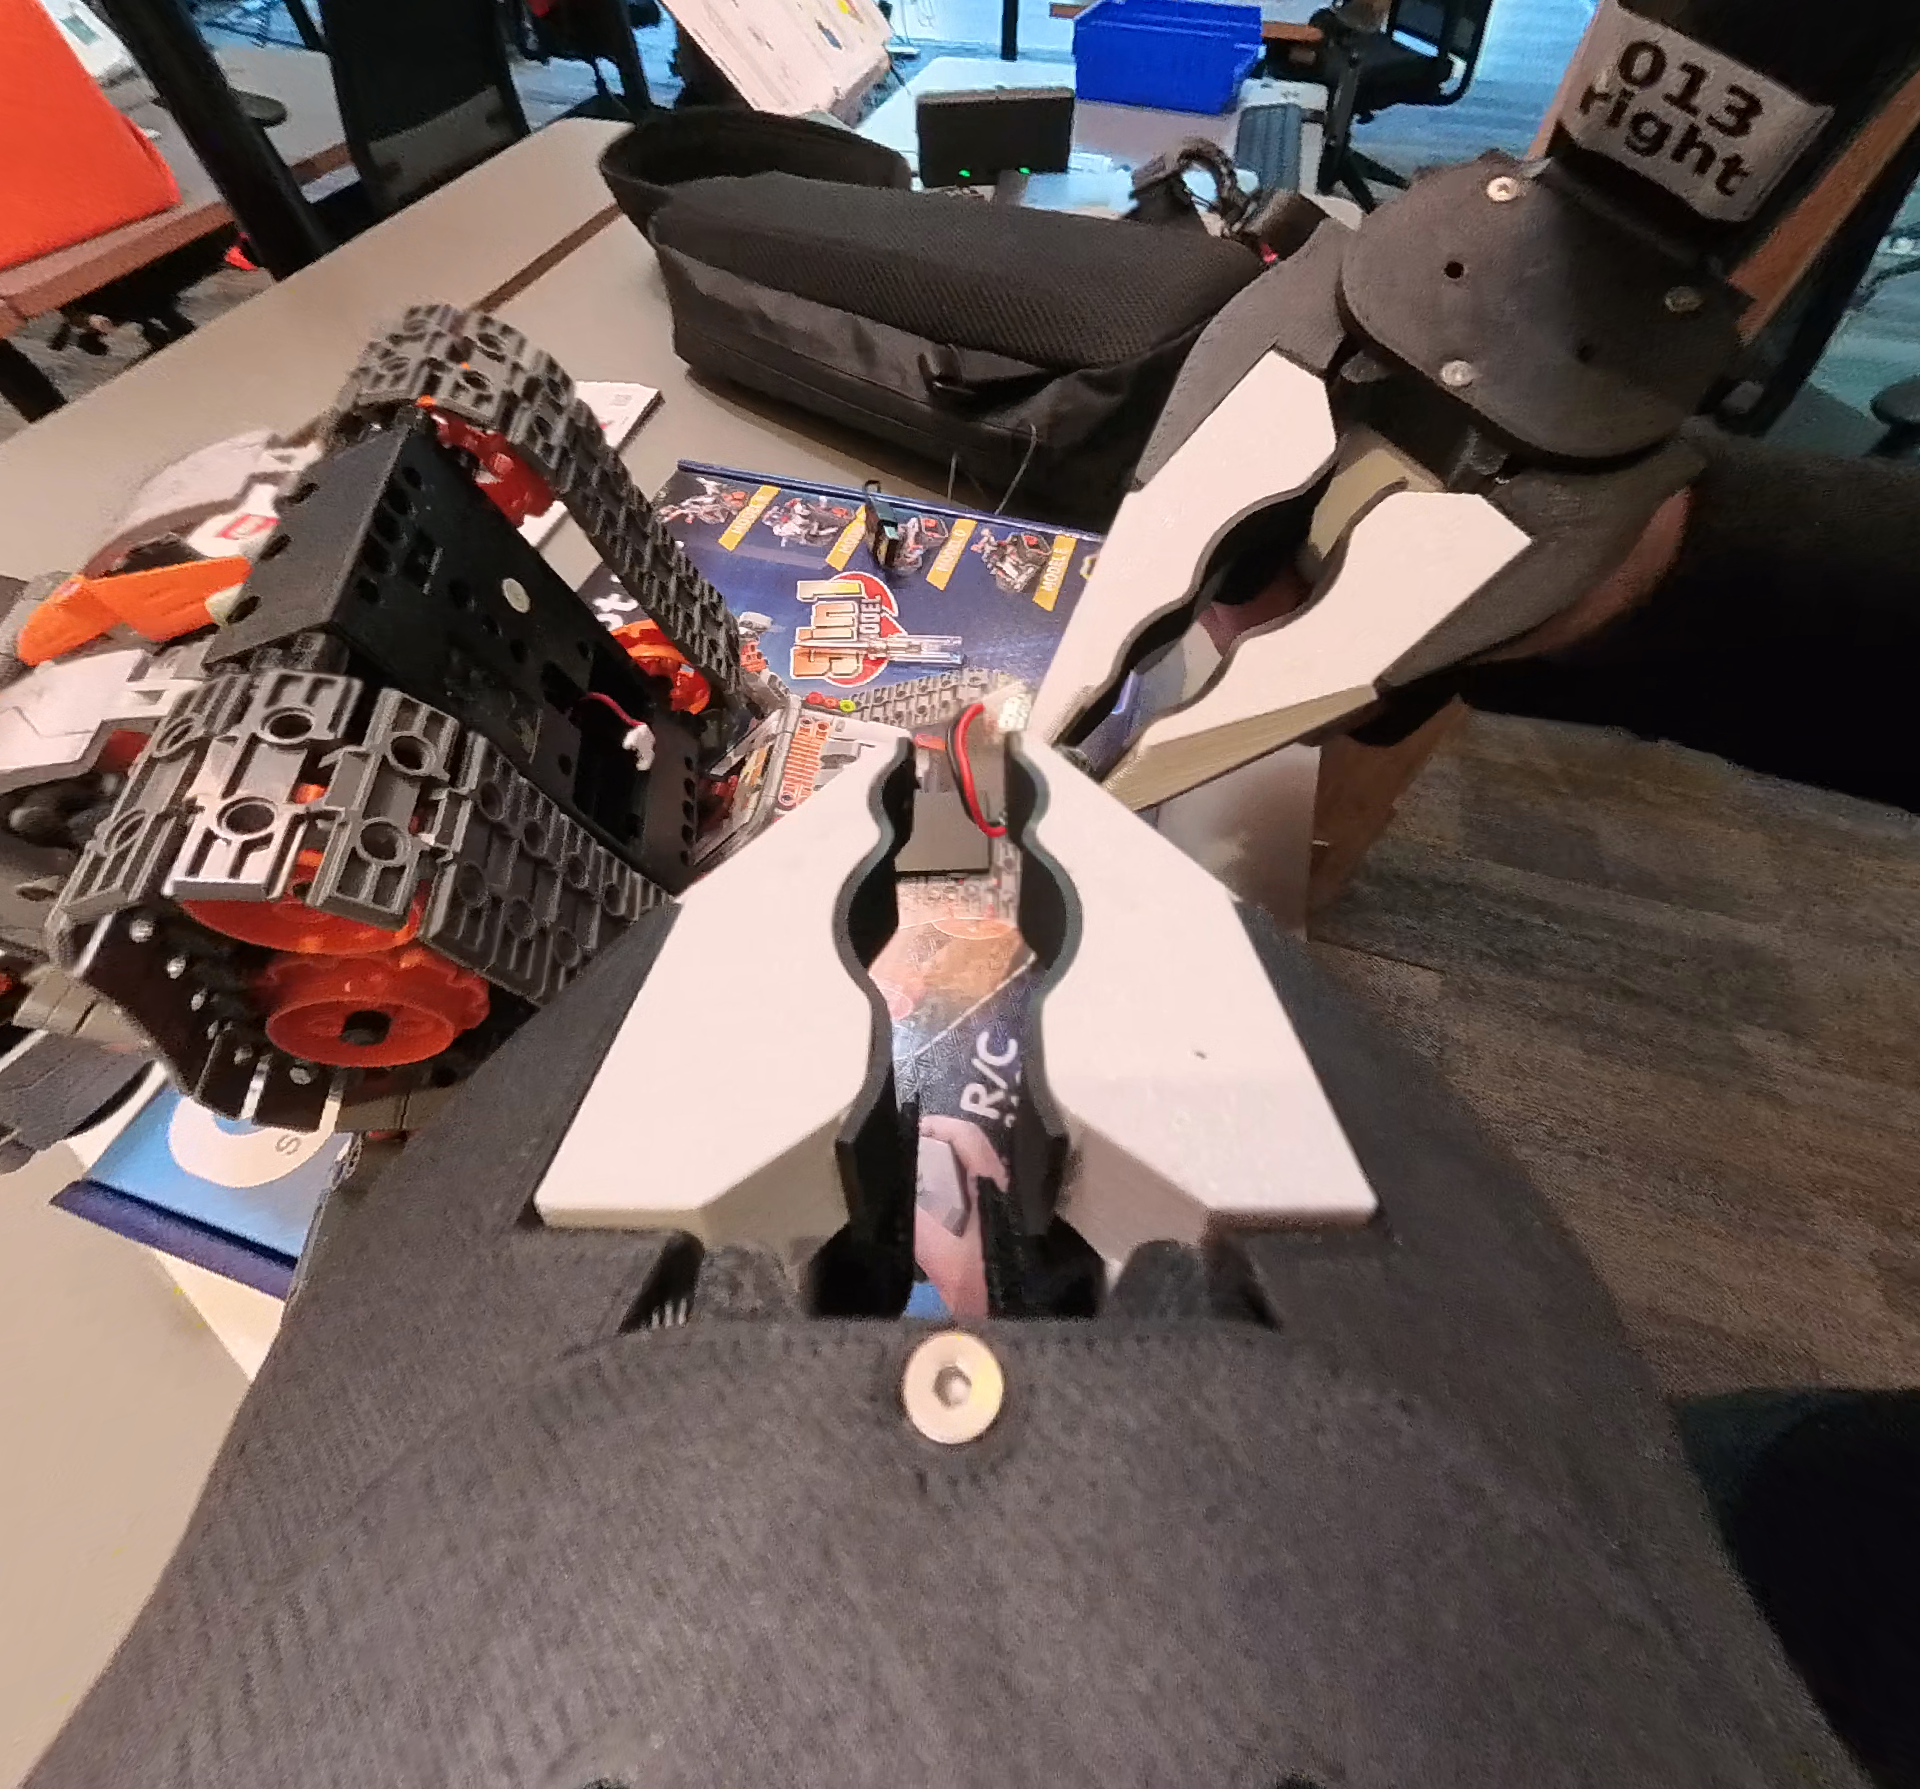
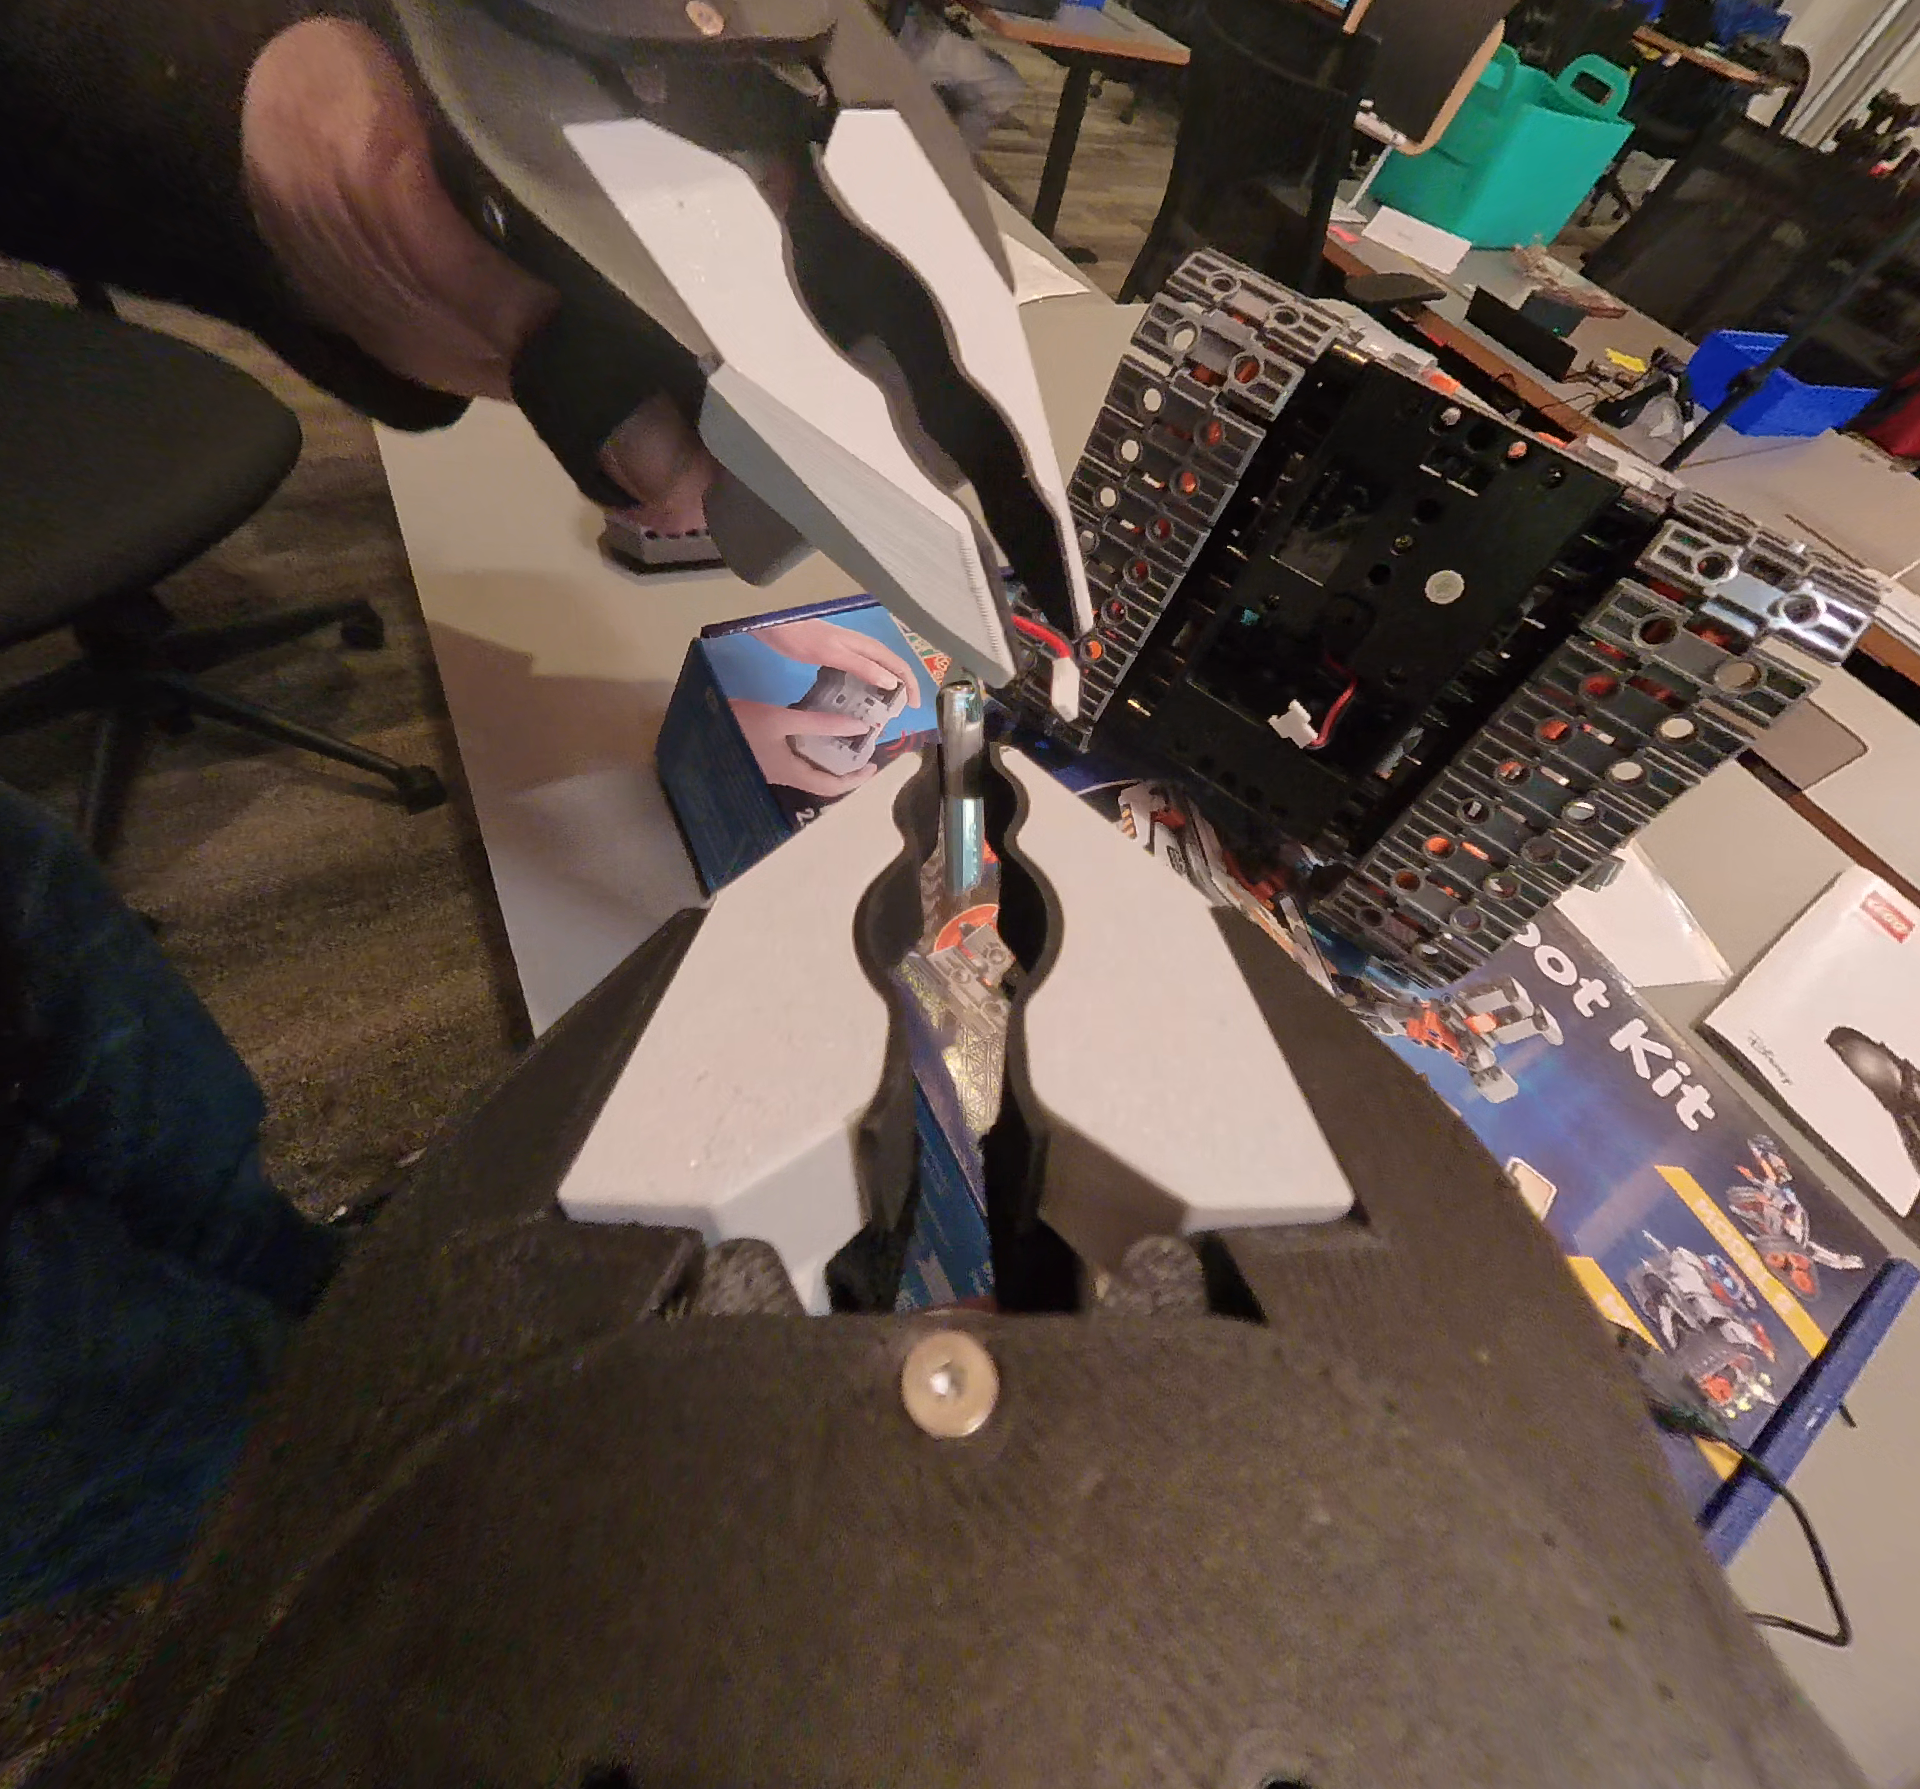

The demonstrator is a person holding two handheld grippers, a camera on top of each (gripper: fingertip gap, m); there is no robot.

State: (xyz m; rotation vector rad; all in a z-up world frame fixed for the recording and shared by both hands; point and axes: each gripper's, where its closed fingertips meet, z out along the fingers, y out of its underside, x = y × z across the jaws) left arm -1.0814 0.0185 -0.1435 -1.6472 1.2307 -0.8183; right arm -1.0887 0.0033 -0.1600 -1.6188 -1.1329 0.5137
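While both tongs meet at frame centre above the blue kit box (image 2: 1621, 1168), we see the left gripper (image 1: 961, 754) pressed together on a red-and-black lead (image 1: 975, 773). Its white plug (image 1: 1003, 705) sits just past the tips. A small black block (image 1: 935, 835) also shows between the fingers; we cannot tell whether it is gripped too. The right gripper (image 2: 961, 760) pinches a thin grey-blue strip (image 2: 958, 794), held upright, its top end just beside the left tips. We judge that so slight a lead wants a firm hold close to the plug, with the strip kept off the wire.

Right of centre in the right wrist view, the tracked vehicle (image 2: 1403, 648) rests tilted on the box. Its black bay is open and holds a second white plug (image 2: 1297, 723) on a red lead.

Farther off, at upper centre of the left wrist view, a black fabric bag (image 1: 935, 305) lies shut, its contents hidden. Beyond it stands a blue bin (image 1: 1164, 56), and at upper right of the right wrist view a teal tote (image 2: 1496, 150); we see nothing of what either holds.
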